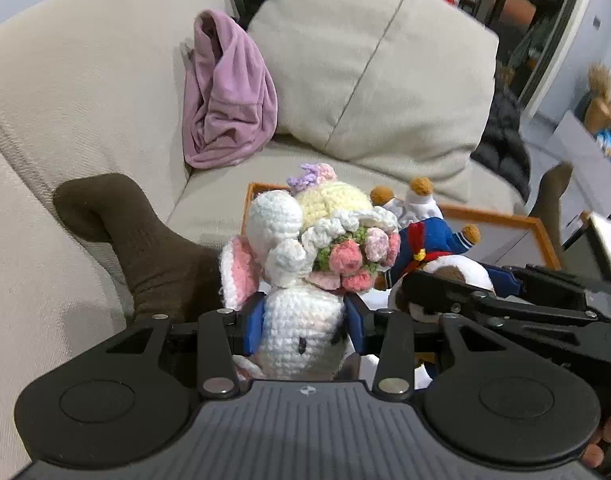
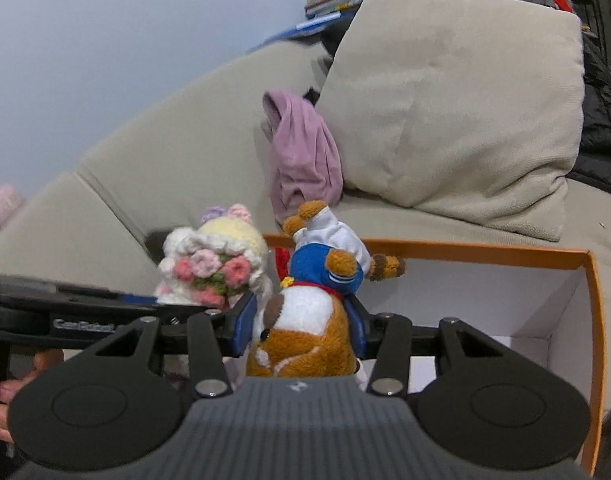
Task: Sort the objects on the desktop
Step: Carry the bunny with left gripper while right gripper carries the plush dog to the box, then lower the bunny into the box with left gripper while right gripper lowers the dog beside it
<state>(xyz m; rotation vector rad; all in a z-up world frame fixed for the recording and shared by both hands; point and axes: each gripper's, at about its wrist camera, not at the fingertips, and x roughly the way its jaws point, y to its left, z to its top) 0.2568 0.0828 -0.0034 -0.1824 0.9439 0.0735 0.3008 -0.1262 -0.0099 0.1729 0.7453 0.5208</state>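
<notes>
Two toys carried toward the orange-rimmed box (image 2: 593, 280).
Left claw (image 1: 303, 320) grips the crocheted bunny (image 1: 305, 332); right claw (image 2: 299, 330) grips the plush animal (image 2: 305, 336); neither deposited yet.

The left gripper (image 1: 304, 320) and right gripper (image 2: 301, 322) were held side by side, each with its blue pads pressed against something soft.
</notes>
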